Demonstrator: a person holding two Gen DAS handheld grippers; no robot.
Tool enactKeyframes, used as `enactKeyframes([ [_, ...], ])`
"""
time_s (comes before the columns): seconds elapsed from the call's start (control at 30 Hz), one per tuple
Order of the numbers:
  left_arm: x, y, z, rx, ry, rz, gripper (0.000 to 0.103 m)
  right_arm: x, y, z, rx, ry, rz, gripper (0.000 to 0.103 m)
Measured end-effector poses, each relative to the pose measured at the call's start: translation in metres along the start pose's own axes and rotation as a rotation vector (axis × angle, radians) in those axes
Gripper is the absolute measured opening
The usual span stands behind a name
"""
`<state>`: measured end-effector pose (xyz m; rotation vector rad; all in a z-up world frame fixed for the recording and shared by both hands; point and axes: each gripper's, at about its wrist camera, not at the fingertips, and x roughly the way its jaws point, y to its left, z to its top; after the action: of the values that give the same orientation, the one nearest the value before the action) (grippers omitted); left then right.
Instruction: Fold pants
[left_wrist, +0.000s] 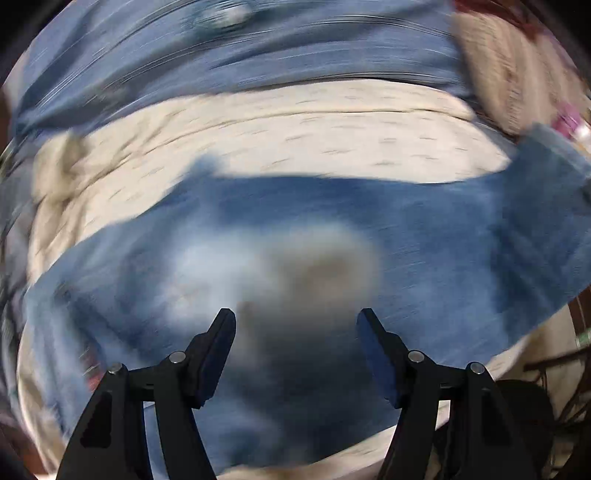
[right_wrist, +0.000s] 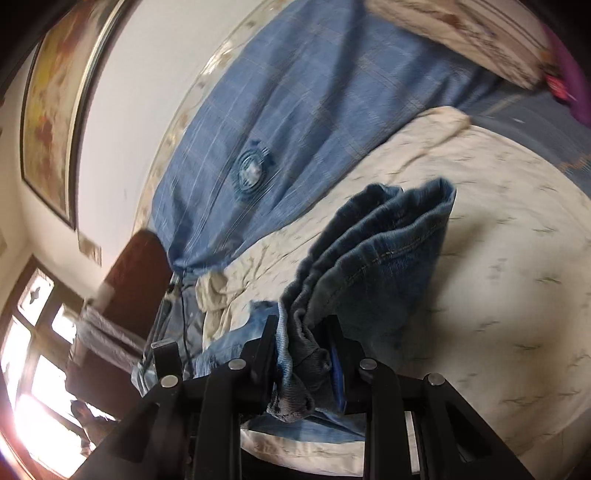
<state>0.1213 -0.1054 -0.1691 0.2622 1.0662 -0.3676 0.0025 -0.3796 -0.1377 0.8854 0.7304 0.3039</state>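
Note:
The pants are blue jeans (left_wrist: 424, 236) lying across a cream bedsheet (left_wrist: 295, 125); the left wrist view is blurred by motion. My left gripper (left_wrist: 295, 321) is open and empty, just above the jeans. In the right wrist view my right gripper (right_wrist: 301, 328) is shut on a bunched end of the jeans (right_wrist: 369, 266), several hem layers gathered between the fingers and lifted off the cream sheet (right_wrist: 498, 280).
A blue checked blanket (right_wrist: 295, 110) with a round patch lies beyond the sheet. A striped pillow (right_wrist: 461, 33) sits at the far end. A wall with a framed picture (right_wrist: 48, 110), a dark headboard (right_wrist: 136, 277) and a window are at the left.

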Motion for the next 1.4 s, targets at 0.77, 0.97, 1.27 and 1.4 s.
enactKeyframes([
  [0.77,-0.028,0.039,0.010,-0.097,-0.117,-0.080,0.069,0.096,0.006,-0.057,0.069,0.167,0.111,0.038],
  [0.97,-0.005,0.002,0.017,-0.074,-0.039,-0.203,0.069,0.070,-0.035,-0.045,0.174,0.096,0.050,0.039],
  [1.27,0.030,-0.033,-0.001,-0.035,0.069,-0.268,0.028,0.054,-0.056,-0.034,0.248,0.052,0.094,0.039],
  [1.4,0.023,-0.034,-0.001,-0.023,0.053,-0.284,0.019,0.061,-0.043,-0.024,0.182,0.035,0.041,0.039],
])
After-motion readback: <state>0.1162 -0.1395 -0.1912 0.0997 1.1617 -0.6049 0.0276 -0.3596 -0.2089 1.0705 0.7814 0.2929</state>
